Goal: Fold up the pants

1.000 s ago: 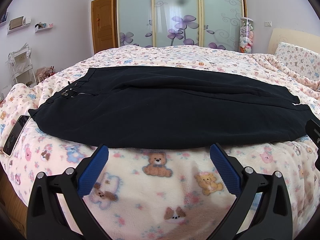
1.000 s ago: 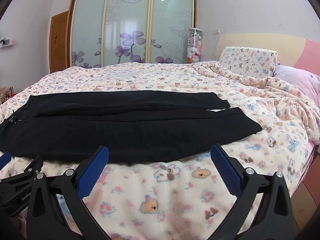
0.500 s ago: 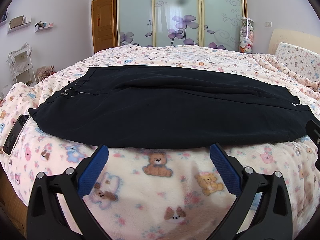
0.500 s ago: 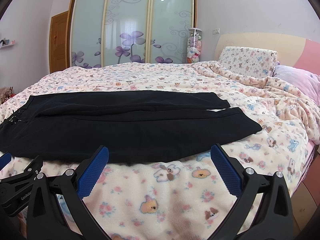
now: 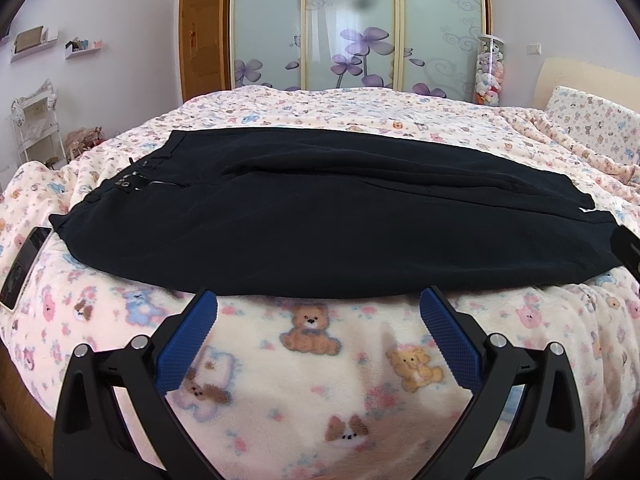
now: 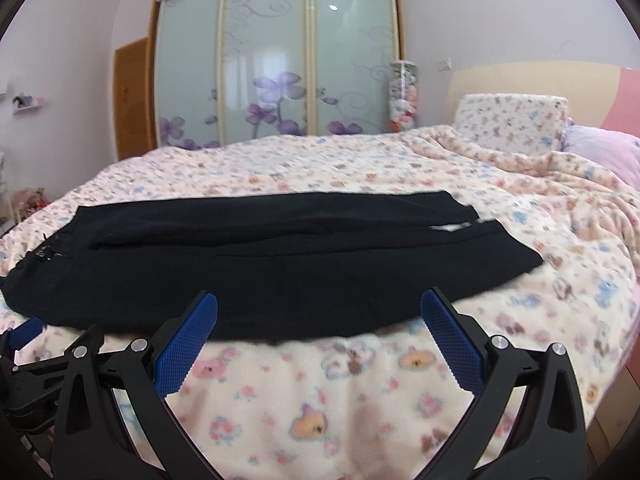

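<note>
Black pants [image 5: 320, 216] lie flat across the bed, waistband at the left, leg ends at the right, one leg laid over the other. They also show in the right wrist view [image 6: 272, 256]. My left gripper [image 5: 318, 300] is open and empty, its blue pads just short of the pants' near edge. My right gripper [image 6: 319, 302] is open and empty, over the near edge of the pants toward the leg end. The left gripper's tip [image 6: 24, 328] shows at the lower left of the right wrist view.
The bed has a pink teddy-bear blanket [image 5: 312, 360]. A phone [image 5: 24, 264] lies on the bed's left edge. Pillows [image 6: 512, 124] and the headboard [image 6: 540, 80] are at the right. A glass wardrobe [image 5: 356, 28] stands behind.
The right gripper has moved forward and up toward the pants, with motion blur. The left gripper has barely moved.
</note>
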Tool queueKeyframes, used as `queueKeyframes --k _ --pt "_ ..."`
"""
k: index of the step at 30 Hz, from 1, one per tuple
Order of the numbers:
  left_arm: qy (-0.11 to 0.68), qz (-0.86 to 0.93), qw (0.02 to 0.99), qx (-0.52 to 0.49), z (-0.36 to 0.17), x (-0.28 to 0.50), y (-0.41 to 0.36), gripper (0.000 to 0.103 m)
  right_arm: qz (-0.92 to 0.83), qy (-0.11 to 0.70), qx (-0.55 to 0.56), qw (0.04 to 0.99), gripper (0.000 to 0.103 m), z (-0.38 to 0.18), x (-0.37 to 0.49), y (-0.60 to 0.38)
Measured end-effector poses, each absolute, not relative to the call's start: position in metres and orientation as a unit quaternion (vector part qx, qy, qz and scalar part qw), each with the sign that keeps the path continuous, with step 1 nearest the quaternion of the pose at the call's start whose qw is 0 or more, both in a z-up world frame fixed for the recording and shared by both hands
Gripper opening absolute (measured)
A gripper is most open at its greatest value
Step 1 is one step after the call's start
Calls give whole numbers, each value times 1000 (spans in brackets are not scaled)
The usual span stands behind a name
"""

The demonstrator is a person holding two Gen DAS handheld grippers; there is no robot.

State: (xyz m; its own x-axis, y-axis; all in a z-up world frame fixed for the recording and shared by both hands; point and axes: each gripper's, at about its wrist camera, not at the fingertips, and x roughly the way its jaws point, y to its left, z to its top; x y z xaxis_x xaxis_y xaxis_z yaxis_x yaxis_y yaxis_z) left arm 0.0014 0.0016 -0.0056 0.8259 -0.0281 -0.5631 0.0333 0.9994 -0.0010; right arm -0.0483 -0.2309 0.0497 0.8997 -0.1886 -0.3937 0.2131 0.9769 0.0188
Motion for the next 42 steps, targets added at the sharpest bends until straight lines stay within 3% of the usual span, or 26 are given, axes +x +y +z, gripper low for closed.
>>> queueKeyframes --k 8,17,23,32,37,42 --pt "285 -1 959 -1 4 23 2 101 82 218 84 969 102 65 -6 -277" --pt "243 -6 970 15 26 63 -12 101 130 292 145 937 102 75 83 -369" --pt "217 2 976 -14 26 88 -13 101 92 354 193 910 102 66 162 -454" --pt "245 1 969 -27 8 97 -8 101 -34 333 321 886 102 40 237 -585" --pt "262 -19 964 -42 1 103 -3 101 -83 306 327 890 90 27 258 -617" --pt "264 -26 963 -38 -2 103 -6 101 -118 332 292 889 76 8 284 -624"
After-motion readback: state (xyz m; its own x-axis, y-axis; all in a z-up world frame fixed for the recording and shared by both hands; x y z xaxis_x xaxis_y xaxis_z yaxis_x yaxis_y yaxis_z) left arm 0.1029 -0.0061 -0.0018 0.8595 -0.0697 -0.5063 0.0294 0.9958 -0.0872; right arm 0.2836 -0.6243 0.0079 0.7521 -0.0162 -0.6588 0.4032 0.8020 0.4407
